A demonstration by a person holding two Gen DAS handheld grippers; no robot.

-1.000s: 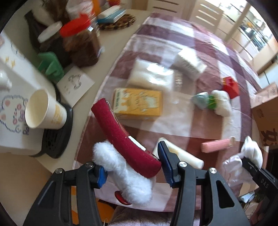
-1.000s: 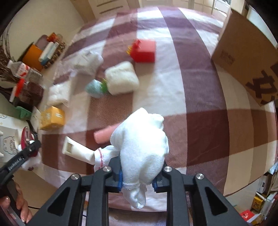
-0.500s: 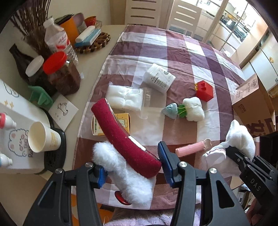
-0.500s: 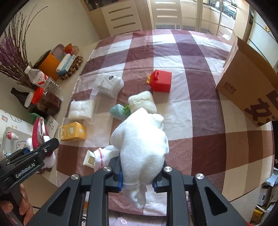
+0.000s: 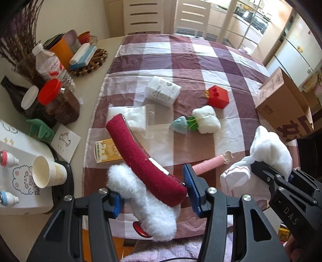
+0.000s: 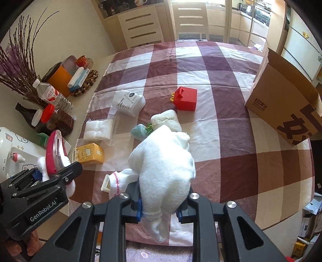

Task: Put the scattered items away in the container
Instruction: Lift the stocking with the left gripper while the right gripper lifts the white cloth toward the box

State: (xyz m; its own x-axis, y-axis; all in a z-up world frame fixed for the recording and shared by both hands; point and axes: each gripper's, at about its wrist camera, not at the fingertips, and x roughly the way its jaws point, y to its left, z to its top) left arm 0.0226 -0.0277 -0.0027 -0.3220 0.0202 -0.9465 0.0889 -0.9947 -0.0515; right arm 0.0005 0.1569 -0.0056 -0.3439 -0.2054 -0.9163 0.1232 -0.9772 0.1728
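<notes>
- Left gripper [image 5: 154, 198] has its fingers clamped on a red fur-trimmed slipper [image 5: 140, 159], held up off the surface.
- Right gripper [image 6: 159, 209] fingers pinch a white sock bundle [image 6: 165, 161], well short of the cardboard box [image 6: 281, 104].

Home dining rm w/ kitchen behind: checked tablecloth [image 6: 221, 84] over the surface, wooden dining chairs [image 5: 143, 17] at far end, drawer cabinet [image 6: 138, 28], fridge [image 5: 291, 54], oven [image 6: 261, 17], dried-twig vase [image 6: 18, 66], condiment jars [image 5: 58, 102].
</notes>
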